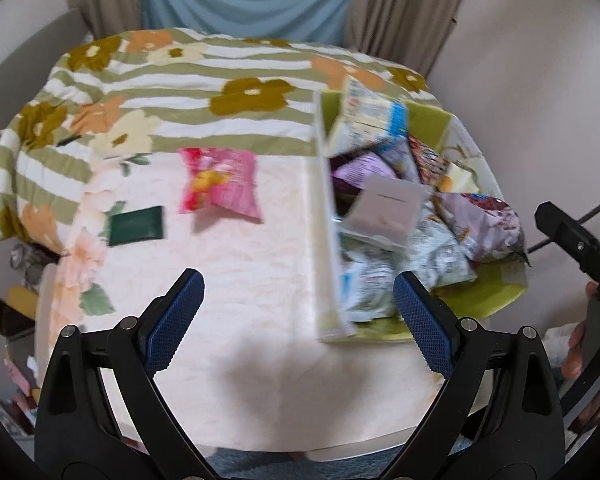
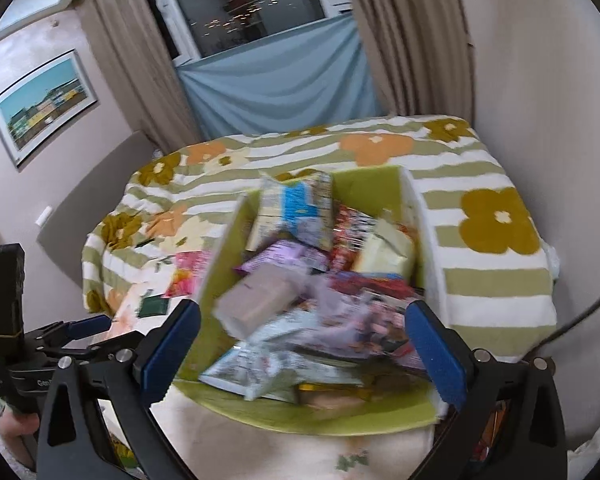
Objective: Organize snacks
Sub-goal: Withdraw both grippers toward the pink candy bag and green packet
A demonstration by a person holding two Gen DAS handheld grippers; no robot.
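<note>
Two snacks are still lying loose on the tabletop [image 1: 240, 280], outside the box: a dark green packet [image 1: 137, 225] toward the left edge and, just right of it and farther back, a pink bag [image 1: 220, 184]. Both are sitting well apart from the green box [image 1: 480, 300], which is occupying the right side and reaching the right edge. Inside it, a jumbled heap of snacks [image 1: 400, 208] is piling above the rim, so most of the gathering looks done, though nothing in the box seems sorted; blur is hiding the details. The left gripper [image 1: 298, 316] is hovering over the near middle of the tabletop, jaws wide apart and carrying nothing. The right gripper [image 2: 302, 344] is hanging over the box's near edge, jaws likewise spread and empty. By my judgement, the two stray packets are remaining to be boxed.
</note>
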